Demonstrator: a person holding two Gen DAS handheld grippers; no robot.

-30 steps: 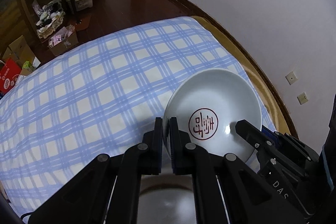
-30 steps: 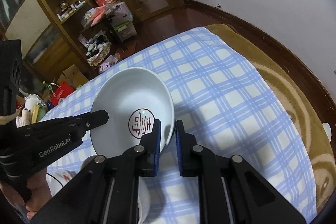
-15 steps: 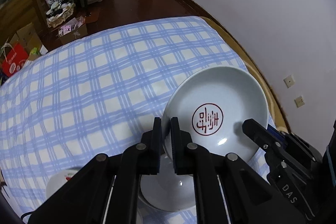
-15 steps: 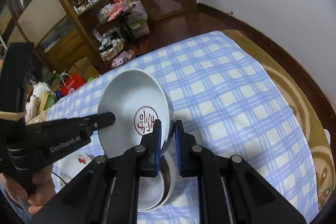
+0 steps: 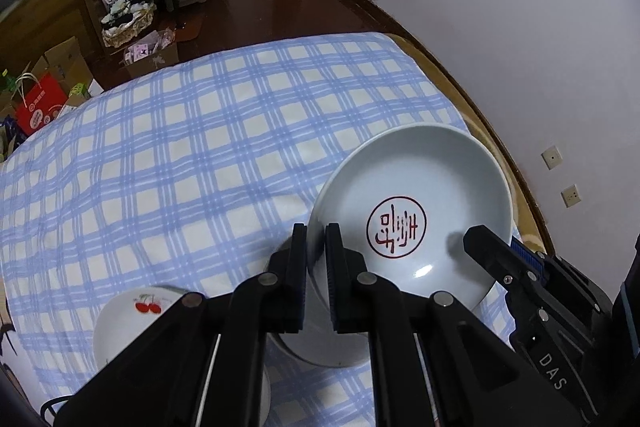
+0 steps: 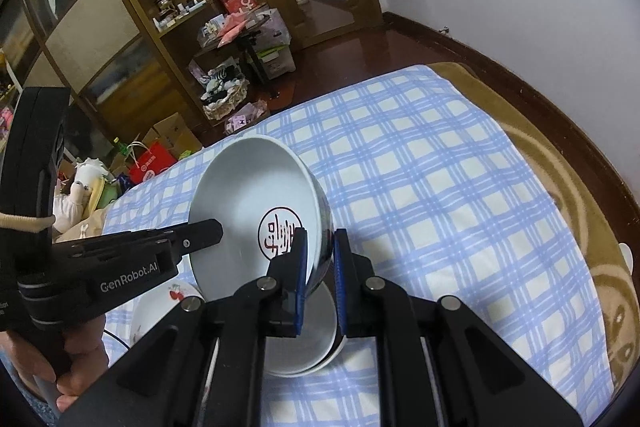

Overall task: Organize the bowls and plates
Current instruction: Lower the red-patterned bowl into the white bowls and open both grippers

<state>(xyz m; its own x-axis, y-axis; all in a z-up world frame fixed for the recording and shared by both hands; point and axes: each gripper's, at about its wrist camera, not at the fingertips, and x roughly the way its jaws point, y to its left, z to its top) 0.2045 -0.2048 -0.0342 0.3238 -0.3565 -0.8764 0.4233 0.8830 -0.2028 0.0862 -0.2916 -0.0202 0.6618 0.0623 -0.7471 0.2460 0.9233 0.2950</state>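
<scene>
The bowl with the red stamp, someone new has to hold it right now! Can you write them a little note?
Left gripper: shut on the red-stamped bowl, on its near-left rim.
Right gripper: shut on the same bowl's opposite rim.
The bowl is tilted, lifted above the blue checked cloth.
Below it sits a white bowl stack; beside that, a cherry-print dish.
Done: bowl picked up. Left: set it down, probably onto the stack, then release.

Bed (image 5: 472, 99) under blue checked cloth (image 5: 200, 155); cherry-print dish (image 5: 132, 319), white bowls (image 6: 304, 347) on cloth
</scene>
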